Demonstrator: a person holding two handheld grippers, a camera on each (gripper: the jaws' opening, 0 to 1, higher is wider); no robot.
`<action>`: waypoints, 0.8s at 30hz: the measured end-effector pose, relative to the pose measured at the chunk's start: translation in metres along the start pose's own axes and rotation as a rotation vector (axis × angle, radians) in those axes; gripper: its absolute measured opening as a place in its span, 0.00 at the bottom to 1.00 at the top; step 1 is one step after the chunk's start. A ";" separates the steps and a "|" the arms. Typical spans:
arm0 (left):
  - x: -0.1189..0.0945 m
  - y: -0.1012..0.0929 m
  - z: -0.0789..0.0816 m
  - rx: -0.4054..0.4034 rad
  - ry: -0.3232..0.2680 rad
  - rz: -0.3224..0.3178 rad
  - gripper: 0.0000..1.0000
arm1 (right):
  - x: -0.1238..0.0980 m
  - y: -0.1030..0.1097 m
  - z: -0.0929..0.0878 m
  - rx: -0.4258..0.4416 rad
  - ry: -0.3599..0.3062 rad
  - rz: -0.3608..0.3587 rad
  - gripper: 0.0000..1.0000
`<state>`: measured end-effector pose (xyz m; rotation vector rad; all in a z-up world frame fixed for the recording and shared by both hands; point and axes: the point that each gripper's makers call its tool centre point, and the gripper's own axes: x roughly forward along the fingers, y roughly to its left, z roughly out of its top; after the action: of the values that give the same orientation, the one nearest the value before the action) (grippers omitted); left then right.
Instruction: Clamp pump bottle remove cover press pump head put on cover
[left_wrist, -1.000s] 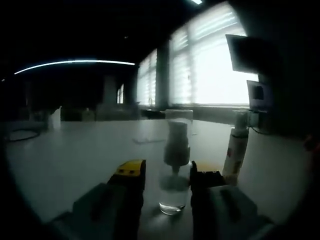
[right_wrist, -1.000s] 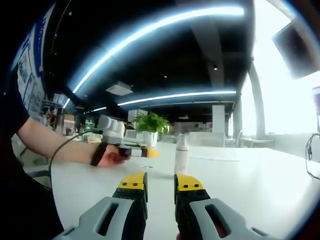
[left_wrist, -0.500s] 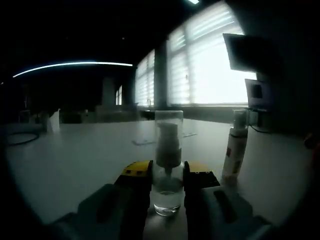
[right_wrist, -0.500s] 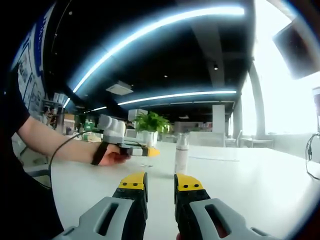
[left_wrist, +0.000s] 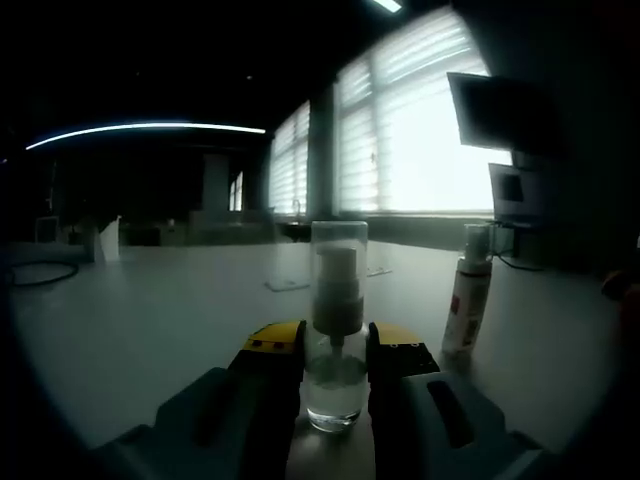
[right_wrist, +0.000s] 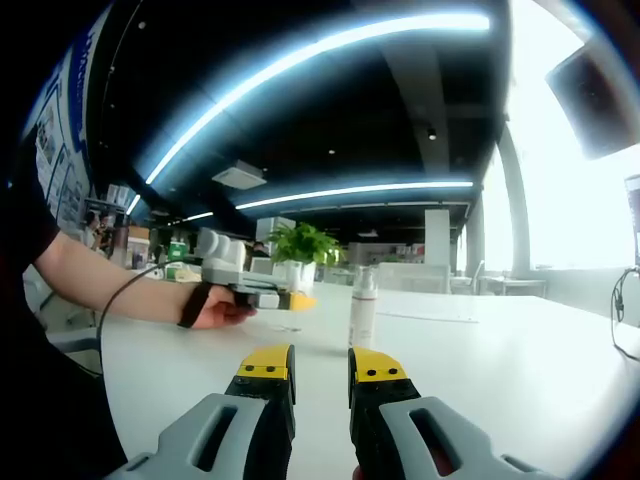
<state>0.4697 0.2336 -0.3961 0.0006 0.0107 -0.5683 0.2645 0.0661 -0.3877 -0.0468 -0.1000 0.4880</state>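
- Now my left gripper (left_wrist: 335, 350) has its yellow-tipped jaws closed in on the lower body of the pump bottle (left_wrist: 336, 385), one jaw on each side. The glass looks pinched between them, so I judge the clamp made.
- That bottle stands upright on the tabletop (left_wrist: 150, 320), long axis vertical, straight ahead of my left jaws and dead centre between them.
- Its clear cover (left_wrist: 339, 262) is on, rising above my jaw tips with the pump head (left_wrist: 337, 290) visible inside it.
- A second spray bottle (left_wrist: 467, 290) with a red-and-white label stands upright just to the far side of it, apart from my jaws.
- My right gripper (right_wrist: 308, 368) is nearly closed, a narrow gap between the jaws and nothing in it. It hangs over the tabletop well back from the work.
- From the right gripper view I see my left hand (right_wrist: 215, 308) carrying its gripper ahead and off to the left, near a small white bottle (right_wrist: 362, 308) standing upright.
- Judgement: the cover is the next thing to take, and it must lift straight up along the bottle's axis. My right jaws are the free ones, so they need to open wider and travel forward and left to reach above my left jaws.
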 end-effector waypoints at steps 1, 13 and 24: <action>-0.001 -0.001 0.001 0.004 -0.003 -0.004 0.16 | 0.000 0.000 0.000 0.000 0.000 0.000 0.16; -0.020 -0.008 0.027 -0.002 -0.039 -0.094 0.16 | 0.000 0.001 -0.001 -0.005 0.005 -0.001 0.16; -0.039 -0.031 0.041 -0.003 -0.073 -0.146 0.16 | 0.000 0.002 -0.001 -0.003 0.006 0.000 0.16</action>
<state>0.4200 0.2282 -0.3544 -0.0240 -0.0599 -0.7136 0.2641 0.0676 -0.3885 -0.0513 -0.0947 0.4875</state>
